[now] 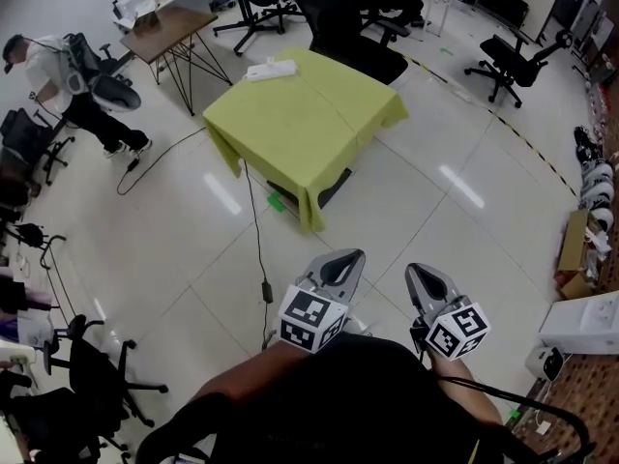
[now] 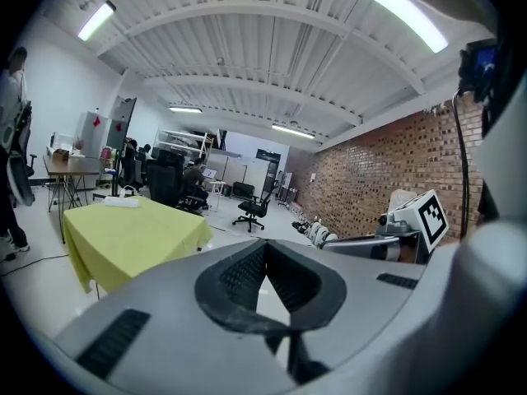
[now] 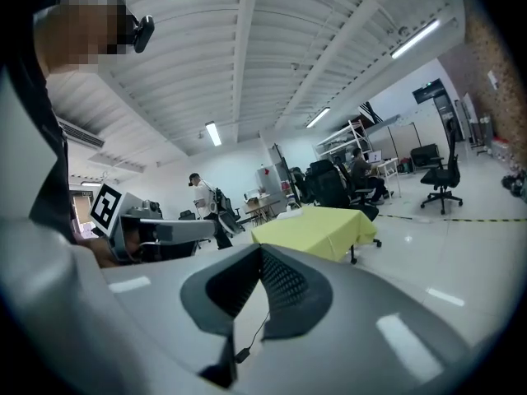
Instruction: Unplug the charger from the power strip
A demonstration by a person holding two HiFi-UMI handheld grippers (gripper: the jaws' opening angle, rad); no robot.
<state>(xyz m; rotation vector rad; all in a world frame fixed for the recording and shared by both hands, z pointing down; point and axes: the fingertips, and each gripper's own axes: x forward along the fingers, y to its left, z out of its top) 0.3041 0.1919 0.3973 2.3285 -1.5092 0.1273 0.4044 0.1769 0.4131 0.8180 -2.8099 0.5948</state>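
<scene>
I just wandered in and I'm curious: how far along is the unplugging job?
Nothing looks done yet. Nothing is in hand: the left claw and right claw are shut and empty, well short of the green-covered table. The power strip lies at its far edge, untouched. Left: reach it, grip the charger, pull it out; the plug is too small to see.

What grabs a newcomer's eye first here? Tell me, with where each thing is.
The table under a yellow-green cloth stands alone mid-floor in the head view, with a white power strip at its far edge and a black cable trailing from its near side across the tiles. Near the bottom, the left gripper and right gripper are side by side, both shut and empty, well short of the table.
</scene>
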